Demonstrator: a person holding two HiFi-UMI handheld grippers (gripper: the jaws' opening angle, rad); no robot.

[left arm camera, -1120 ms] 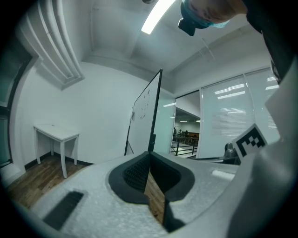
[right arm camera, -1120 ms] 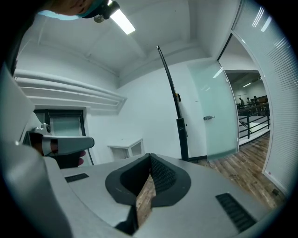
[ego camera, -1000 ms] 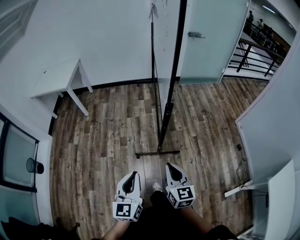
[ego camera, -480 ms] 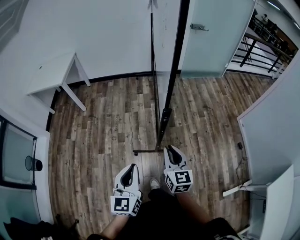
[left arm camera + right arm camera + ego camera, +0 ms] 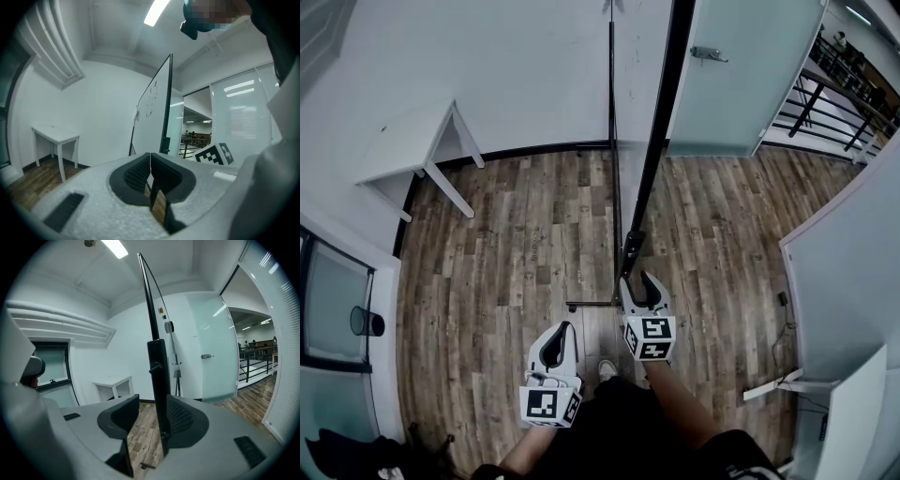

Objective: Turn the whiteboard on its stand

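Right gripper (image 5: 639, 280), jaws just opening, stands apart around the stand's black post (image 5: 158, 376), post nearer the right jaw, whiteboard (image 5: 636, 94) edge-on running far ahead; left gripper (image 5: 562, 329), jaws together and empty, sits nearer, left.

Smooth black metal stand (image 5: 648, 178), matt wood-plank floor (image 5: 516, 253).

White left claw (image 5: 563, 327) and right claw (image 5: 638, 279) bear black-and-white marker cubes (image 5: 649, 337).

The whiteboard (image 5: 634, 94) stands upright, edge-on, in its black stand (image 5: 630, 255) (faintly scribbled)
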